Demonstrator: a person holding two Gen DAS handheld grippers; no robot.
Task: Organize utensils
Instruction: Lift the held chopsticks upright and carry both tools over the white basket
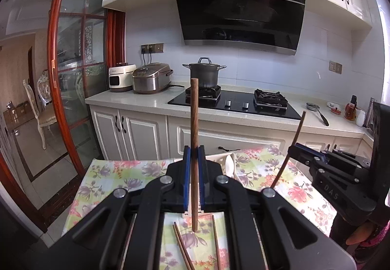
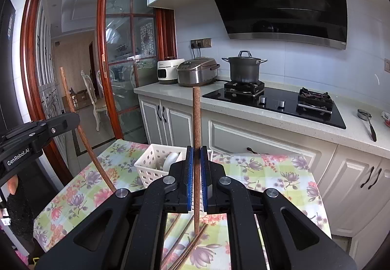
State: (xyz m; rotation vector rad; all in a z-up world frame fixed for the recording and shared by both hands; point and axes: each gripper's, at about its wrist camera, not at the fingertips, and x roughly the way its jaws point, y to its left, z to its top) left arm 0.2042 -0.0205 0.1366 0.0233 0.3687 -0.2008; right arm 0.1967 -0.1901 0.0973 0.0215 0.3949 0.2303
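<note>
In the left wrist view, the left gripper (image 1: 194,155) is clenching a round wooden chopstick (image 1: 194,124) upright at frame centre, probably for dropping it end-first into the basket (image 1: 229,158), partly hidden behind the jaws. More chopsticks (image 1: 182,245) are lying on the floral tablecloth (image 1: 117,172) below.

In the right wrist view, the right gripper (image 2: 197,160) is pinching its own grainy brown chopstick (image 2: 196,119) upright. The white perforated plastic basket is sitting left of centre.
</note>
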